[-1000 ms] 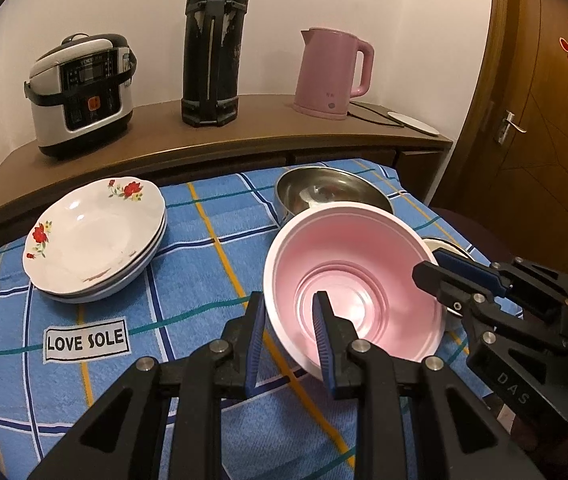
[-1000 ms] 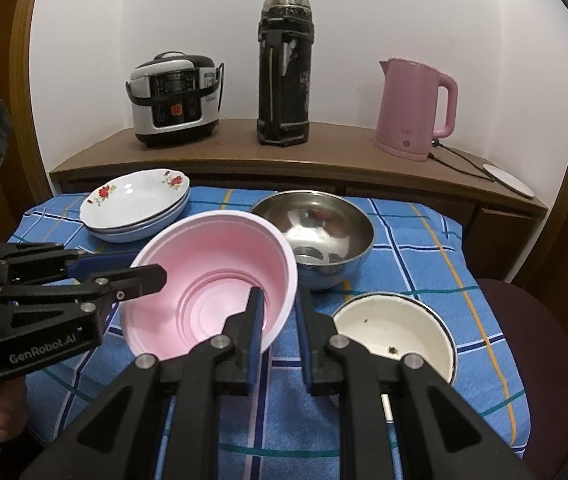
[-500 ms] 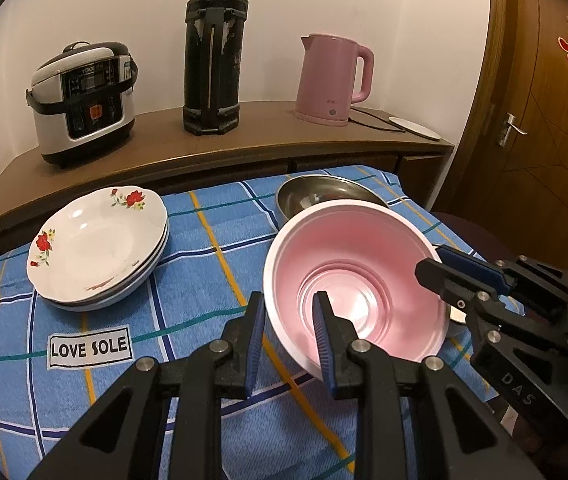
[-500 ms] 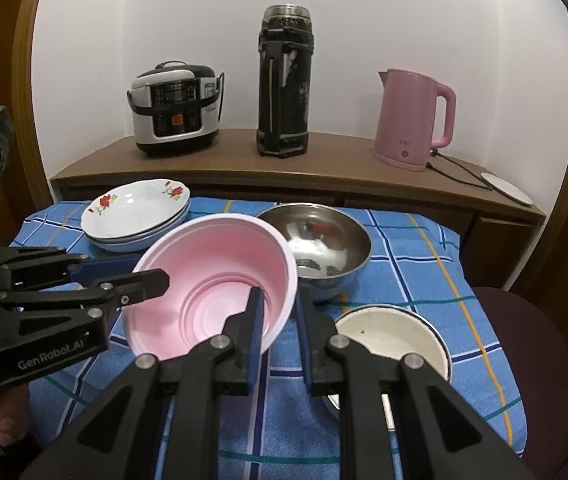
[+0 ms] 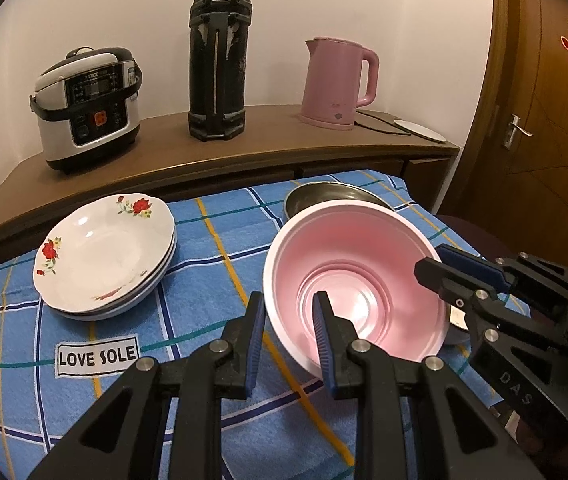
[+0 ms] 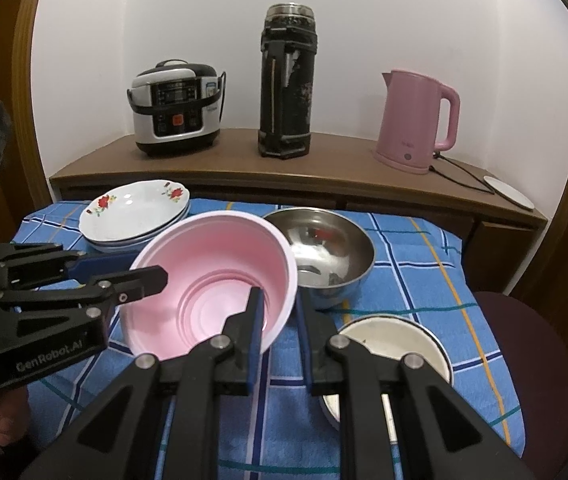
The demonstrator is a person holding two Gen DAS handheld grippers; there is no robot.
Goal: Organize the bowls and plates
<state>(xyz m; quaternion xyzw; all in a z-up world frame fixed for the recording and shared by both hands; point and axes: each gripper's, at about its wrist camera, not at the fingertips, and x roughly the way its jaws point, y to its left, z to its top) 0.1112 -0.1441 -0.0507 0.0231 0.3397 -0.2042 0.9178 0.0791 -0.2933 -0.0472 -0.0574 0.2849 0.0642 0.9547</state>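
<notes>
While both grippers (image 5: pixel 287 312) (image 6: pixel 278 306) clamp opposite rims, pink bowl (image 5: pixel 358 280) hangs between them.

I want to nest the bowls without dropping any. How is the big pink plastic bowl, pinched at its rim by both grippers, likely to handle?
The big pink plastic bowl looks thin-walled, so probably light and somewhat flexible. The left gripper and right gripper each pinch only the rim, on opposite sides; its glossy surface may slip. It seems unlikely to shatter, unlike the flowered white plates.
</notes>
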